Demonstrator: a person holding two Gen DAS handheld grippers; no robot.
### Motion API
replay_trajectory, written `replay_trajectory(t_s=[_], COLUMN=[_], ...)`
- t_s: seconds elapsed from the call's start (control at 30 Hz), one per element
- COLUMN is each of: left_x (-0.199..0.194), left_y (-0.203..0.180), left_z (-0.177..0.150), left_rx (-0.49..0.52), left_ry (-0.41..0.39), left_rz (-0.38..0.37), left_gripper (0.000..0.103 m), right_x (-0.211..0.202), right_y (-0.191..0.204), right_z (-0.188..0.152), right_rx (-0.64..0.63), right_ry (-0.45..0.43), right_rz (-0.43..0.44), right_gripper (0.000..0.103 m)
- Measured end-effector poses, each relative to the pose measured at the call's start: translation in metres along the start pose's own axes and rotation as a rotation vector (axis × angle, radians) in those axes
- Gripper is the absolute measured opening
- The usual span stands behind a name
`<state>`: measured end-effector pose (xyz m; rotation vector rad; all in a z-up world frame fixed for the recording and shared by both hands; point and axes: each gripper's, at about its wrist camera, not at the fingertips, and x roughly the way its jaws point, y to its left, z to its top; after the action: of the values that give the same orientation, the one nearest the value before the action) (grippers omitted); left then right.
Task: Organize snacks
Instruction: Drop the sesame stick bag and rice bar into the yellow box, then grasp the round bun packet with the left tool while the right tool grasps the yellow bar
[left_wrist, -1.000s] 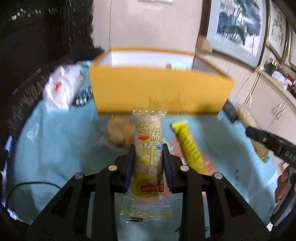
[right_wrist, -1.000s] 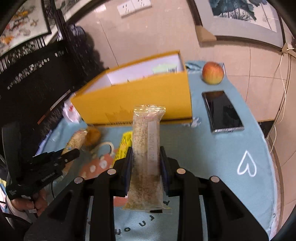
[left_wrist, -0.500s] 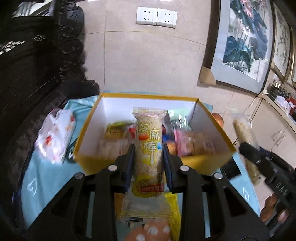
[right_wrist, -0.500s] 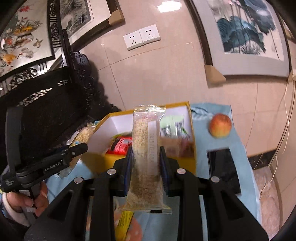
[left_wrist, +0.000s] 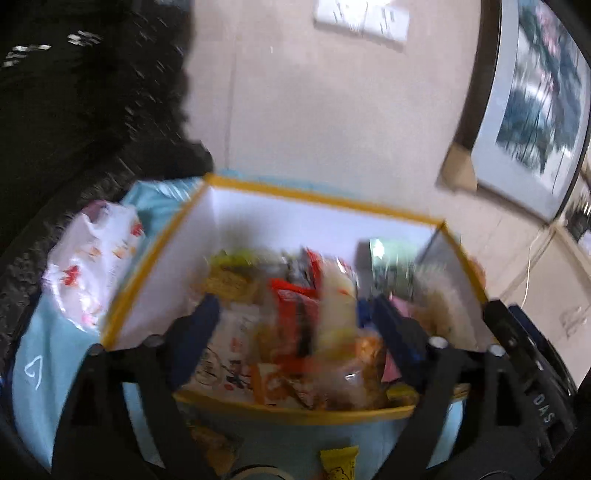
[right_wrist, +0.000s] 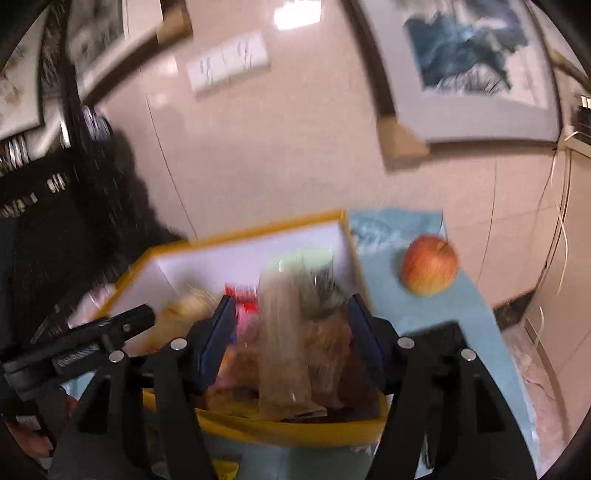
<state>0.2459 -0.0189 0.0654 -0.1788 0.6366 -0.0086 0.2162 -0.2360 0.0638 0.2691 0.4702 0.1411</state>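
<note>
A yellow box (left_wrist: 155, 258) with white inner walls stands on the blue tablecloth and holds several snack packets. My left gripper (left_wrist: 295, 325) is open above the box; the sesame bar (left_wrist: 338, 306) is blurred between its spread fingers, loose over the pile. My right gripper (right_wrist: 291, 325) is open over the same box (right_wrist: 258, 424); the clear-wrapped grain bar (right_wrist: 282, 350) stands loose between its fingers, lower end on the snacks. Both views are motion-blurred.
A white plastic bag (left_wrist: 88, 266) lies left of the box. A red apple (right_wrist: 428, 264) sits on the cloth right of the box, with a dark phone (right_wrist: 443, 332) nearer. A yellow packet (left_wrist: 338, 463) lies in front of the box. A wall stands close behind.
Both grippers have opened over the box and let go of their bars, which are dropping into the snack pile. Both have moved closer to the box.
</note>
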Motion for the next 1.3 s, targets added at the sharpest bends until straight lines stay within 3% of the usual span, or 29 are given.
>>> replay_trajectory(t_s=[0.1,0.17,0.3,0.4,0.63,0.77,0.83,0.97,1.0,1.1,1.3], left_x=[-0.023,-0.038,-0.053,-0.045,-0.008,0.007,0.011,0.017,0.017,0.012,0.001], left_y=[0.013,0.023,0.042,0.048,0.053,0.056,0.062,0.065,0.065,0.067,0.079], left_z=[-0.008,-0.018,-0.054,-0.074,-0.117,-0.124,-0.127,-0.132,-0.132,-0.132,-0.131], left_rx=[-0.005,-0.011,0.015,0.036,0.130,0.138,0.123,0.120,0.119,0.115,0.062], left_ry=[-0.010,-0.025,0.000,0.059,0.208,0.242,0.254,0.272,0.271,0.248,0.212], left_rz=[-0.017,-0.011,0.009,0.026,0.080,0.115,0.118,0.122,0.123,0.124,0.053], left_gripper=[0.089,0.089,0.089,0.089,0.087,0.083,0.083,0.083,0.081,0.057,0.056], right_x=[-0.018,-0.032,-0.056,-0.059,-0.046,-0.035,-0.025,-0.022,-0.022,-0.016,-0.014], right_y=[0.005,0.018,0.041,0.047,0.036,0.029,0.027,0.033,0.035,0.034,0.050], right_z=[0.003,0.002,-0.013,-0.034,-0.083,-0.101,-0.107,-0.112,-0.113,-0.117,-0.126], right_rx=[-0.021,-0.079,-0.194,-0.199,-0.105,-0.069,-0.063,-0.090,-0.104,-0.109,-0.172], right_ry=[0.014,0.045,0.081,0.135,0.255,0.288,0.337,0.345,0.342,0.356,0.389], right_rz=[0.052,0.095,0.096,0.063,0.108,0.147,0.100,0.094,0.090,0.077,0.100], right_gripper=[0.067,0.074,0.077,0.077,0.077,0.077,0.077,0.077,0.078,0.078,0.078])
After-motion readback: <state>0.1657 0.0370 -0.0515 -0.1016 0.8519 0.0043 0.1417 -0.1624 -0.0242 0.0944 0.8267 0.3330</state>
